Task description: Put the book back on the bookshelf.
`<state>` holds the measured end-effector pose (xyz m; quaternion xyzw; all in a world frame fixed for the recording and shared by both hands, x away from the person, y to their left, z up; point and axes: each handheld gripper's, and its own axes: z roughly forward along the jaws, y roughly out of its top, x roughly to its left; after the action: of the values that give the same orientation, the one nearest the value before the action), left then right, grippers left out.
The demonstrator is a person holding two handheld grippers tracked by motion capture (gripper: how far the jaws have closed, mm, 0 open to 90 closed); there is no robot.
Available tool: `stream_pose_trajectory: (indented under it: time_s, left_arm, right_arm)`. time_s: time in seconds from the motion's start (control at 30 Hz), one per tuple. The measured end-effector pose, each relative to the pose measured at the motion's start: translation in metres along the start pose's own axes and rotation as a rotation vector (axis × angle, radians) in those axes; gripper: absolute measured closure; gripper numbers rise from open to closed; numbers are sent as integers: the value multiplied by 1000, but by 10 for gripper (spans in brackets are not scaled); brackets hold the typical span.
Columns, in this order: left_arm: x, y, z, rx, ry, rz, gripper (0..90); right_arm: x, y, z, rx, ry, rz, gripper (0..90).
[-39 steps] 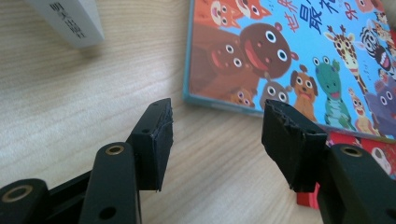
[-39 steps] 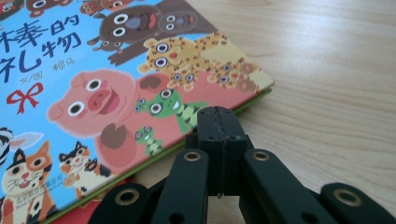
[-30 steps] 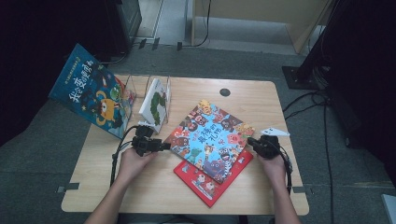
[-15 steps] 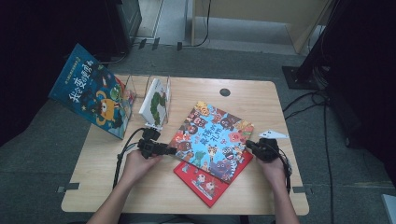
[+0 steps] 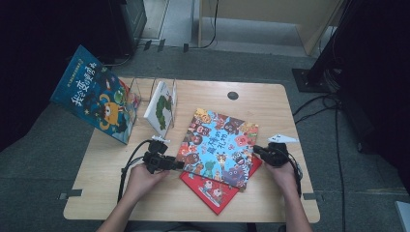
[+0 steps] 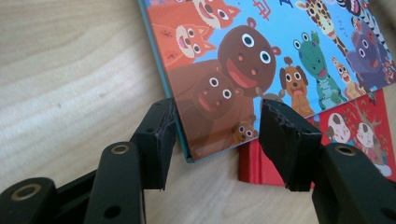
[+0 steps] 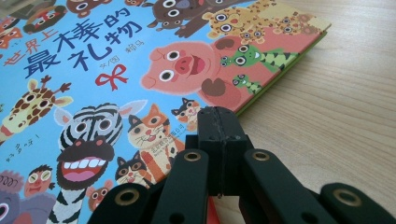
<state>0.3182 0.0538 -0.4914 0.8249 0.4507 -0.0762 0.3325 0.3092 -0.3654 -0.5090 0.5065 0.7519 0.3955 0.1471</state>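
High view first: the animal book (image 5: 220, 146) lies flat on top of a red book (image 5: 212, 191) on the wooden table (image 5: 270, 104), with one gripper at each side edge, so it looks like the person wants to grab it from both sides. The left gripper (image 5: 178, 165) sits at the book's left edge, and the right gripper (image 5: 257, 152) sits at its right edge. Past the jaws, a white book (image 5: 159, 108) stands in a clear rack (image 5: 133, 92) and a big blue book (image 5: 94, 96) leans beside it; its yellow letters are too small to read. Left gripper view next: the jaws stand apart, with the corner of the animal book (image 6: 261, 70) between them, the left jaw right against the book's edge and the right jaw over the cover. They have just been closing a little, but no squeeze shows yet. The red book (image 6: 355, 135) peeks out under the right jaw. Right gripper view last: the jaws are pressed together, tips resting at the edge of the animal book (image 7: 140, 70), maybe to steady it. Big blue words just ahead of the jaws read "世界上最棒的礼物".
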Motion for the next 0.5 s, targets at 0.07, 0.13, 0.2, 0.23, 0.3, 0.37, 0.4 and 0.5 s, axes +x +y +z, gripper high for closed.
stream_pose_trajectory:
  time_s: [0.07, 0.13, 0.2, 0.23, 0.3, 0.37, 0.4, 0.5]
  left_arm:
    - [-3, -3, -1, 5, -1, -6, 463]
    - [-5, -5, -1, 10, -2, -5, 460]
    - [-6, -9, -2, 9, -10, 7, 453]
    - [-6, -10, -2, 7, -14, 6, 458]
    - [-5, -10, -3, 9, -19, 3, 464]
    - [-5, -7, -6, -6, -5, 15, 463]
    - [-5, -5, -8, -13, 3, 17, 459]
    - [0, 6, -11, -21, 21, 7, 451]
  right_arm:
    - [1, 2, 1, 4, -4, -9, 900]
    - [1, 2, 2, 5, -5, -13, 900]
    - [1, 3, 3, 6, -3, -13, 900]
    - [1, 4, 3, 8, -2, -13, 900]
    - [1, 5, 4, 9, 2, -19, 900]
    - [0, 6, 5, 14, 0, -26, 900]
    - [1, 6, 5, 18, -7, -28, 900]
    - [1, 6, 5, 24, -10, -30, 900]
